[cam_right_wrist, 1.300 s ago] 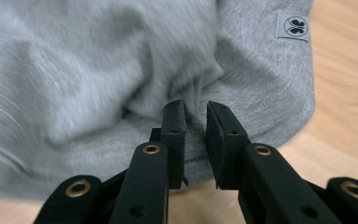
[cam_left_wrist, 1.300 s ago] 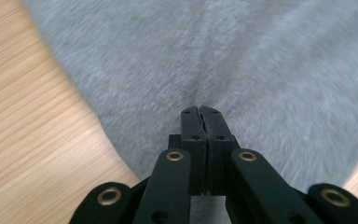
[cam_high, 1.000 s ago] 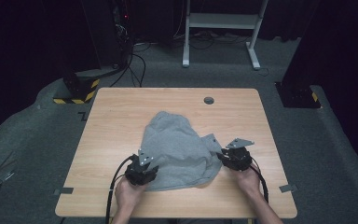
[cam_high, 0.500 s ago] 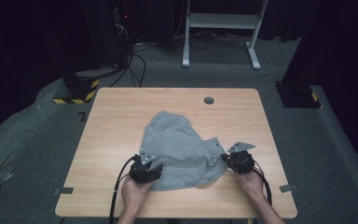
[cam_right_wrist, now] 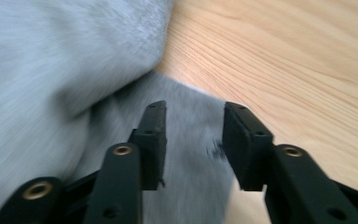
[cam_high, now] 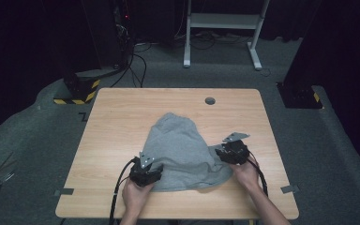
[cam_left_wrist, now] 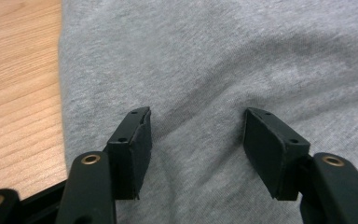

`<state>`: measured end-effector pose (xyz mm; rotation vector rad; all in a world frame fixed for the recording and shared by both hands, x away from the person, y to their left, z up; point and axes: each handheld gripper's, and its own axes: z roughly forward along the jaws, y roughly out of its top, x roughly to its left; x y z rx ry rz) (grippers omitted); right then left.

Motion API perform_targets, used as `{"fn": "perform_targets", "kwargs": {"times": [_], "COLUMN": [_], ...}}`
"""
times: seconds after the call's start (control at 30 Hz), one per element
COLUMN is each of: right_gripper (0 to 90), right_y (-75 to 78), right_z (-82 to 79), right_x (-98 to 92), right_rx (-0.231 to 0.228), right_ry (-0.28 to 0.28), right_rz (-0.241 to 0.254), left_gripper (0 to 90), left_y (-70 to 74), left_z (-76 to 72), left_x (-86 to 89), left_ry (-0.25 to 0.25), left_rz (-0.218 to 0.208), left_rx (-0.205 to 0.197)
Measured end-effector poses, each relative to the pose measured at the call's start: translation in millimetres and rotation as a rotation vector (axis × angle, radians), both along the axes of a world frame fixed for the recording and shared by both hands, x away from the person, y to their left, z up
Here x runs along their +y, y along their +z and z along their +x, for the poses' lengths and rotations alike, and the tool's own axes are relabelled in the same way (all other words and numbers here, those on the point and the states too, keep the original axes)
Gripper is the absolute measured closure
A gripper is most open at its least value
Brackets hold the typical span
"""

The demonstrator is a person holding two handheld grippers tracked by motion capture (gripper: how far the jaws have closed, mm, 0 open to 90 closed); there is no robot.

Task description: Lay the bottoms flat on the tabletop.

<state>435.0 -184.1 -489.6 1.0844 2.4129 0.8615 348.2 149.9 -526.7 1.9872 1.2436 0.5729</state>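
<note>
Hands come in from the near edge of the wooden table (cam_high: 112, 117), each with a tong set low at the front of a grey T-shirt (cam_high: 183, 150) that lies crumpled near the table's middle, toward the person's side. The left gripper (cam_high: 146, 172) sits on the shirt's near left edge; in the left gripper view its pads (cam_left_wrist: 137, 144) stand wide apart over flat grey fabric, released, with nothing pinched between them, and the cloth's side edge and bare wood show just to the left. The right gripper (cam_high: 233, 151) is at the shirt's right side, where what looks like a sleeve (cam_right_wrist: 191, 140) pokes out from under a thicker fold; its jaws have just been opening, and in the right gripper view they stand apart over that thin flap without pressing it.

Judging from this, the step in hand is a regrip in the course of spreading or folding the shirt: both tongs have let go and are placed to take new hold. The next move calls for each tong to go down onto a single layer at the hem or the sleeve and clench only that, since the fold beside the right tong could be caught along with it.

Farther off, the shirt bunches to a rounded hump, and beyond it a small dark round grommet (cam_high: 210, 101) sits near the table's far edge.
</note>
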Motion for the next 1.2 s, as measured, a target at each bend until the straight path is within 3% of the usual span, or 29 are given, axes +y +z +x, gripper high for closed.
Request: {"fn": "perform_targets", "kwargs": {"times": [0.07, 0.1, 0.17, 0.2, 0.23, 0.3, 0.4, 0.53, 0.6, 0.67, 0.73, 0.77, 0.83, 0.93, 0.97, 1.0, 1.03, 1.07, 1.13, 1.17, 1.2], "right_gripper": [58.4, 64.3, 84.6, 88.5, 89.5, 89.8, 89.8, 89.5, 89.2, 80.4, 75.6, 68.2, 64.6, 59.6, 59.6, 58.3, 58.7, 59.8, 73.1, 85.7, 89.2], "right_y": [-9.0, -14.9, -16.6, -15.0, -13.3, -8.3, 4.7, 5.0, 3.4, 2.3, 5.2, 11.6, 11.4, 1.0, 1.0, -10.7, -14.2, -15.8, -15.1, -13.5, -12.9], "right_z": [9.8, 13.7, 13.3, 12.5, 10.4, 6.4, 3.7, 5.8, 6.7, 2.8, -0.2, -3.0, 0.0, 8.8, 8.8, 11.6, 11.3, 9.8, 7.1, 4.8, 3.7], "right_x": [10.2, 14.4, 14.3, 13.9, 12.2, 4.5, -21.2, -53.9, -58.4, -62.8, -59.0, -43.0, -23.3, -2.6, -2.6, 7.7, 9.4, 8.5, 6.9, 7.2, 6.8], "right_rx": [0.038, 0.061, 0.065, 0.063, 0.044, 0.003, -0.036, -0.029, -0.026, -0.019, -0.036, -0.044, -0.036, 0.029, 0.029, 0.075, 0.086, 0.076, 0.086, 0.070, 0.048], "right_ry": [0.004, 0.020, 0.047, 0.055, 0.058, 0.042, -0.042, -0.159, -0.171, -0.203, -0.194, -0.133, -0.083, -0.042, -0.042, -0.028, -0.025, -0.020, 0.002, 0.019, 0.038], "right_rz": [-0.016, -0.036, -0.018, -0.048, -0.092, -0.111, -0.040, -0.025, -0.037, -0.025, -0.017, 0.024, 0.010, 0.017, 0.017, -0.007, -0.010, 0.009, 0.009, -0.049, -0.094], "left_gripper": [41.7, 41.7, 41.7, 41.7, 41.8, 41.8, 42.0, 42.1, 42.2, 42.3, 42.2, 42.3, 42.3, 42.2, 42.2, 42.2, 42.2, 42.2, 42.2, 42.2, 42.2], "left_y": [0.0, 0.0, 0.0, 0.0, 0.0, 0.0, 0.0, 0.0, 0.0, 0.0, 0.0, 0.0, 0.0, 0.0, 0.0, 0.0, 0.0, 0.0, 0.0, 0.0, 0.0], "left_z": [0.0, -0.1, 0.0, 0.0, 0.0, 0.0, 0.0, 0.0, 0.0, 0.0, 0.0, 0.0, -0.1, -0.3, -0.3, -0.3, -0.3, -0.3, -0.3, -0.2, -0.2], "left_x": [0.0, 0.0, 0.0, 0.0, 0.0, 0.0, -0.1, -0.1, 0.0, 0.0, 0.0, 0.0, -0.1, -0.2, -0.2, -0.2, -0.2, -0.2, -0.2, -0.1, -0.1], "left_ry": [0.000, 0.000, 0.000, 0.000, 0.000, 0.000, 0.000, 0.000, 0.000, 0.000, 0.000, 0.001, 0.000, 0.002, 0.002, 0.002, 0.002, 0.002, 0.002, 0.001, 0.001], "left_rz": [0.000, 0.001, 0.001, 0.001, 0.001, 0.001, 0.001, 0.000, 0.000, 0.000, 0.001, 0.001, 0.002, 0.003, 0.003, 0.003, 0.003, 0.003, 0.003, 0.002, 0.002], "left_rx": [0.000, 0.000, 0.000, 0.000, 0.000, 0.000, -0.001, -0.001, -0.001, 0.000, 0.000, 0.000, -0.001, -0.001, -0.001, -0.001, -0.002, -0.002, -0.001, -0.001, -0.001]}}
